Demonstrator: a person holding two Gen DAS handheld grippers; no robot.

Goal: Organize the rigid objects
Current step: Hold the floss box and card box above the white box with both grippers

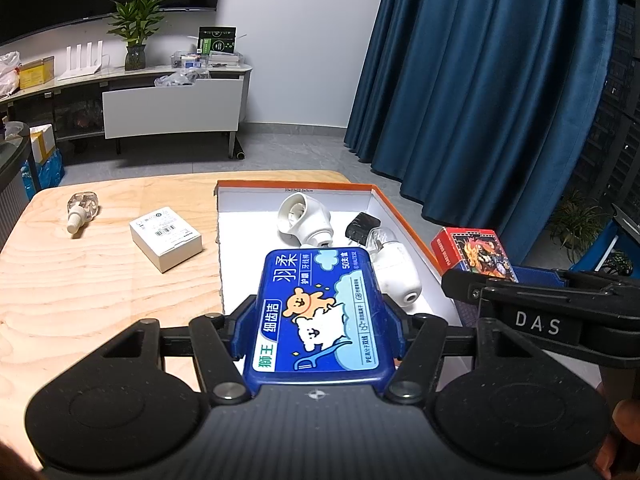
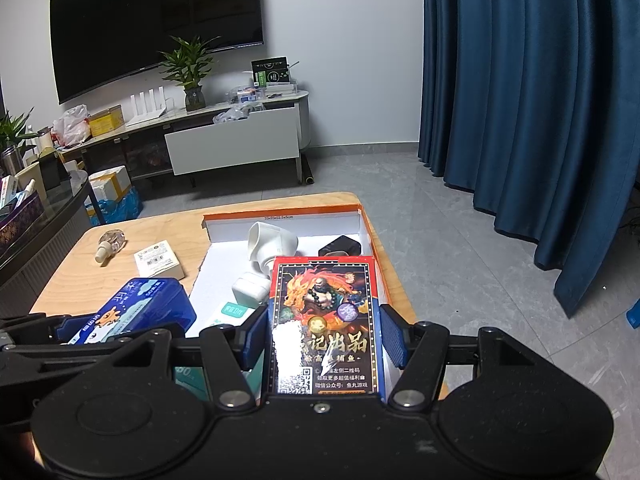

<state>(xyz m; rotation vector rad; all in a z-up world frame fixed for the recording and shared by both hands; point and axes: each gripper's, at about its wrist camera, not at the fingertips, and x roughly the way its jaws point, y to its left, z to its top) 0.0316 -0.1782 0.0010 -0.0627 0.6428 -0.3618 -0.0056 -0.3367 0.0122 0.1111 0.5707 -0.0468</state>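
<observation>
The left gripper [image 1: 318, 320] pinches a blue case [image 1: 318, 312] between its two fingers and holds it over the near end of the open box [image 1: 296, 189]. The right gripper [image 2: 324, 340] pinches a card pack [image 2: 326, 320] the same way, over the right side of the same box.

Inside the box lie a white fan [image 1: 304, 220], a black plug [image 1: 362, 228] and other small white things. To do this well, each gripper should go down slowly to a bare white spot, not onto the fan or plug, and let go only when its thing is low and flat. Left on the tabletop [image 1: 80, 300] are a white carton [image 1: 166, 238] and a small bottle [image 1: 82, 210], well apart from the box.
</observation>
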